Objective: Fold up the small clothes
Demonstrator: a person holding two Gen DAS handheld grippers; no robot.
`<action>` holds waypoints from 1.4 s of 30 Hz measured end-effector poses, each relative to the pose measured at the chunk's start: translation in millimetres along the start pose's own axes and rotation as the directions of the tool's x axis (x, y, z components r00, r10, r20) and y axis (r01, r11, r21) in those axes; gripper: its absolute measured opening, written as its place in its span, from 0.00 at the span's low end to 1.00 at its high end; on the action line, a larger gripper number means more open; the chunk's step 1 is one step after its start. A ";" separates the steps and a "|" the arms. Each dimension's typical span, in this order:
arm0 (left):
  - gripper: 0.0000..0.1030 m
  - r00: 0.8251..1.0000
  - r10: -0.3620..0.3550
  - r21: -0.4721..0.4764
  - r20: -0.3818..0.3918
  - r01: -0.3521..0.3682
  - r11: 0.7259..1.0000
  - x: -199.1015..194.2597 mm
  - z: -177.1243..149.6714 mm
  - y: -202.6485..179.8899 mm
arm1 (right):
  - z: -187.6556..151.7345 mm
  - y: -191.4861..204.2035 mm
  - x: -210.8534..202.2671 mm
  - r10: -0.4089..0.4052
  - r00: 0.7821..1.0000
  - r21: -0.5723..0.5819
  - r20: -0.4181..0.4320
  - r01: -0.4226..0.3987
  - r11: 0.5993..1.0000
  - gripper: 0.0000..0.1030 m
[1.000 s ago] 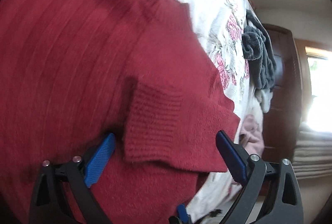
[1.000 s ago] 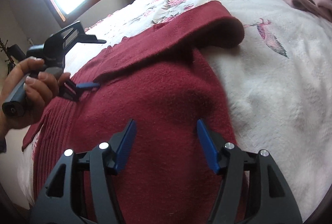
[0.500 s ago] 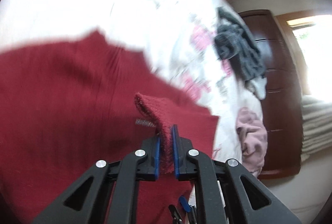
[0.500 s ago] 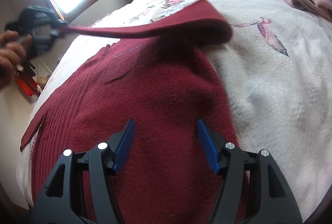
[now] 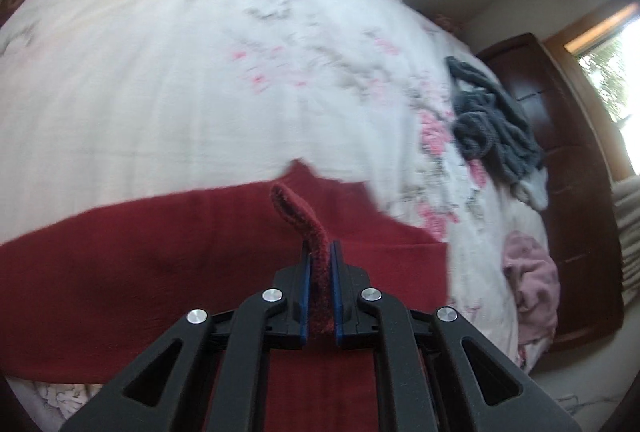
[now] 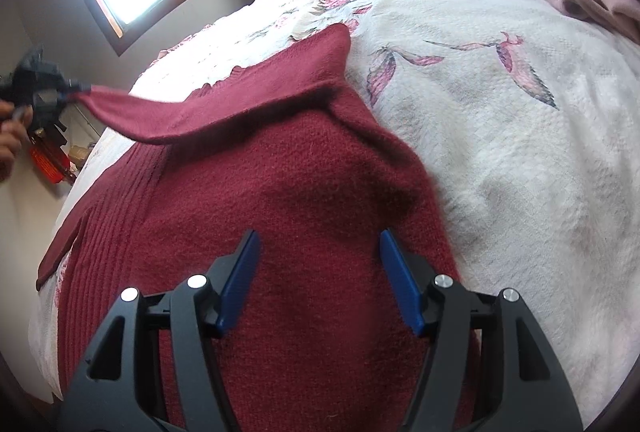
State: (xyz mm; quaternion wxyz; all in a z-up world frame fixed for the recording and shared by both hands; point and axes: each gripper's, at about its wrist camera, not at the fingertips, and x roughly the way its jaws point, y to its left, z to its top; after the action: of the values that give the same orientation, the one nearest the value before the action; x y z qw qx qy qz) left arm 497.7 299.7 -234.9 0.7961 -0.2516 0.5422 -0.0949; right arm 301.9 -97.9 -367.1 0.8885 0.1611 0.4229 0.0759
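While the left tool (image 5: 319, 252) pinches the sweater's cuff (image 5: 296, 208), the right tool (image 6: 318, 244) gapes.

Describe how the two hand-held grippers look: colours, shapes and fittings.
Both the left hand-held gripper and the right hand-held gripper have matte black angular frames with triangular cut-outs, round silver pivot bolts, and flat blue pads lining the fingers. No cables or markings show.
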 end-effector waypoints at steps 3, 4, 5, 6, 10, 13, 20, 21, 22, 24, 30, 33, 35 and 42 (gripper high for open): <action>0.08 0.998 0.045 -0.047 -0.040 -0.047 0.998 23.6 -11.5 37.3 | 0.1 0.4 0.3 -0.002 1.000 -0.002 -0.002 0.002 1.000 0.61; 0.08 0.996 0.065 -0.053 -0.054 -0.067 0.996 31.0 -15.5 44.9 | -0.2 0.8 0.1 -0.003 1.000 -0.002 -0.002 0.003 1.000 0.61; 0.09 0.992 0.103 -0.065 -0.075 -0.108 0.992 41.0 -19.5 56.6 | 0.0 0.5 0.2 -0.003 1.000 -0.003 -0.002 0.003 1.000 0.61; 0.10 0.985 0.150 -0.073 -0.086 -0.156 0.985 46.8 -22.5 64.4 | 0.0 1.3 0.2 -0.005 1.000 -0.004 -0.003 0.005 1.000 0.61; 0.29 0.931 0.362 -0.085 -0.038 -0.364 0.927 43.8 -31.8 72.1 | 0.1 1.9 0.0 -0.007 1.000 -0.009 -0.005 0.007 1.000 0.61; 0.50 0.957 0.281 -0.040 0.070 -0.279 0.960 27.5 -38.6 46.2 | 0.2 2.5 0.4 -0.009 1.000 -0.014 -0.005 0.009 1.000 0.62; 0.50 0.975 0.200 -0.054 -0.094 -0.206 0.977 84.4 -48.7 53.1 | 0.0 2.5 0.5 -0.012 1.000 -0.018 -0.004 0.012 1.000 0.62; 0.49 0.980 0.170 -0.105 -0.099 -0.180 0.978 83.8 -49.5 66.6 | -0.3 2.2 0.5 -0.011 1.000 -0.018 -0.004 0.011 1.000 0.62; 0.43 0.984 0.152 -0.133 -0.095 -0.164 0.977 78.9 -49.4 71.6 | -0.6 2.0 0.7 -0.010 1.000 -0.018 -0.005 0.010 1.000 0.63; 0.43 0.985 0.160 -0.195 -0.069 -0.171 0.966 53.4 -49.4 91.7 | -1.4 2.2 1.3 -0.007 1.000 -0.020 -0.008 0.007 1.000 0.65; 0.59 0.974 0.202 -0.376 0.099 -0.151 0.914 -74.1 -91.6 184.5 | -4.1 8.9 3.8 -0.012 1.000 -0.064 -0.025 0.010 0.998 0.75; 0.64 0.957 0.209 -0.541 0.199 -0.071 0.838 -134.3 -141.1 244.3 | -4.8 14.0 0.7 -0.033 0.998 -0.077 -0.045 0.030 0.997 0.77; 0.64 0.937 0.243 -0.655 0.252 -0.019 0.755 -174.0 -188.3 295.7 | -6.8 19.7 -6.1 -0.026 0.997 -0.085 -0.069 0.020 0.996 0.80; 0.64 0.889 0.312 -0.792 0.334 0.086 0.604 -231.1 -242.6 387.6 | -22.3 61.7 -52.8 0.014 0.992 -0.146 -0.126 -0.032 0.989 0.80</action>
State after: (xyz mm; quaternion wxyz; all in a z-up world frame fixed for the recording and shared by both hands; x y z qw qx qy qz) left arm 138.4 657.0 -310.9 0.7081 -0.5542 0.3480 0.2652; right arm 251.4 -49.5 -320.3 0.8690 0.0945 0.4687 0.1272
